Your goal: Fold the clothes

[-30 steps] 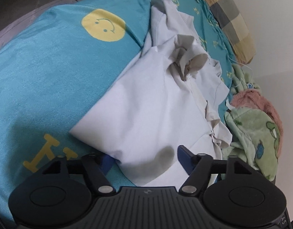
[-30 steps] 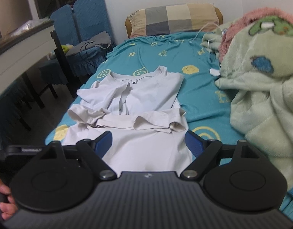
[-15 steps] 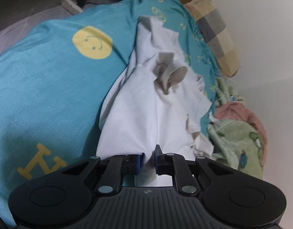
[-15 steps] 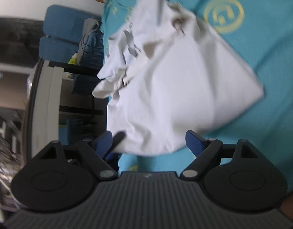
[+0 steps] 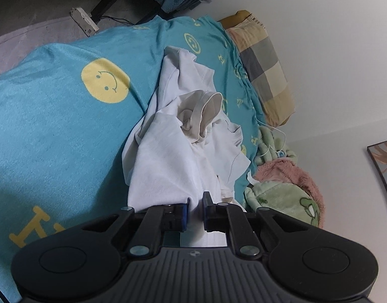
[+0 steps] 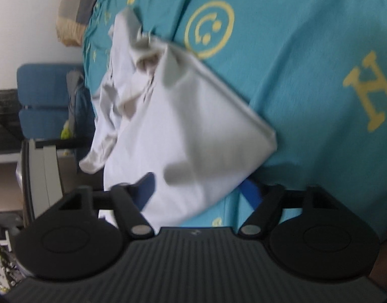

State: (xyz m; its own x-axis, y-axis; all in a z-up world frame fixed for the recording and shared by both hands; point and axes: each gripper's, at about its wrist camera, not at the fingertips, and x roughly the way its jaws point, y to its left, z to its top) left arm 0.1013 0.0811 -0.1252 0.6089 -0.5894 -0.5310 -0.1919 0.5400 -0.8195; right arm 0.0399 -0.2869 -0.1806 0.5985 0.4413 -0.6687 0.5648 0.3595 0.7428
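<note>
A white T-shirt (image 5: 173, 151) lies crumpled on the teal bedsheet (image 5: 54, 131), its sleeves bunched near the middle. My left gripper (image 5: 194, 212) is shut on the shirt's near hem, the cloth pinched between the blue pads and pulled up from the bed. In the blurred right wrist view the same T-shirt (image 6: 183, 116) spreads below my right gripper (image 6: 201, 186), which stands open with its fingers on either side of the lower hem, one corner (image 6: 266, 136) lying flat on the sheet.
A checked pillow (image 5: 264, 63) lies at the head of the bed. A green and pink fleece blanket (image 5: 284, 189) is piled along the wall side. A blue chair (image 6: 44, 98) and a desk edge (image 6: 37, 176) stand beside the bed, and the floor (image 5: 29, 12) holds a power strip.
My left gripper closed on the shirt's hem and lifted it, gathering the cloth. My right gripper rolled sideways and dropped close over the other hem corner, staying open.
</note>
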